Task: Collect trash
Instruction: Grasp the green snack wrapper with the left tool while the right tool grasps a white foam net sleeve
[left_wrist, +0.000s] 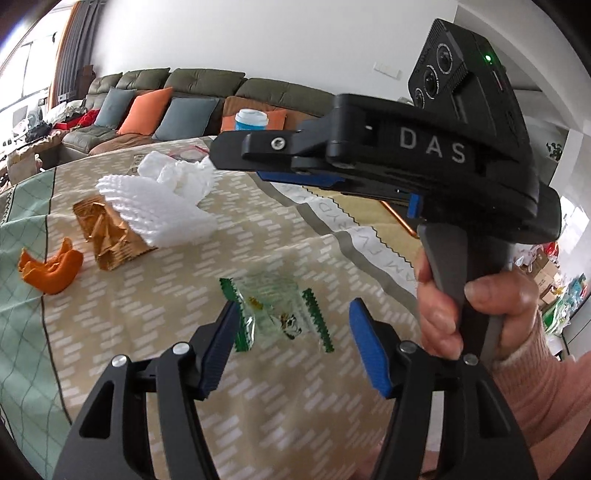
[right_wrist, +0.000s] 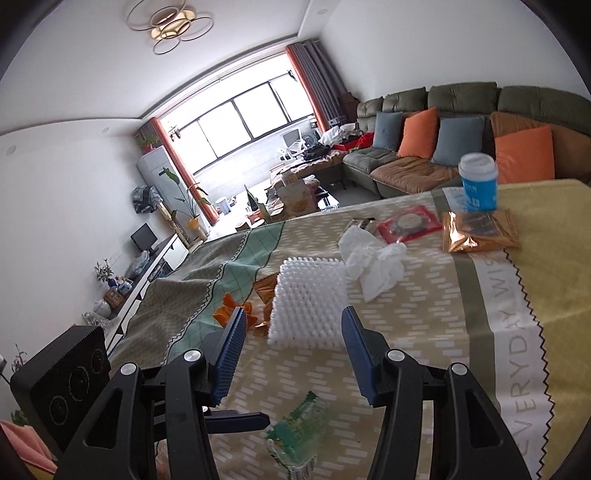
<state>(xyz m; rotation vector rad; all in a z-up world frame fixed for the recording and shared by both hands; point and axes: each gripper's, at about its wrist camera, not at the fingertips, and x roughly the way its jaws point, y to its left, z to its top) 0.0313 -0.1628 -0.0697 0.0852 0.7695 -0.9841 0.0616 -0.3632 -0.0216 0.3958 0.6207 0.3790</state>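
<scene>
Left claw (left_wrist: 291, 339) over crinkly clear wrapper (left_wrist: 275, 314)

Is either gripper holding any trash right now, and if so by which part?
Nothing is held. The left gripper is open above the clear green-edged wrapper, and the right gripper is open, facing the white foam net.

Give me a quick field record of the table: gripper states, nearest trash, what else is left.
left gripper: open, over the clear green-edged wrapper
right gripper: open, holding nothing, aimed at the white foam net
other trash: orange peel, gold wrapper, crumpled tissue, red packet, copper foil bag
also on table: blue paper cup
surface: patterned tablecloth
</scene>
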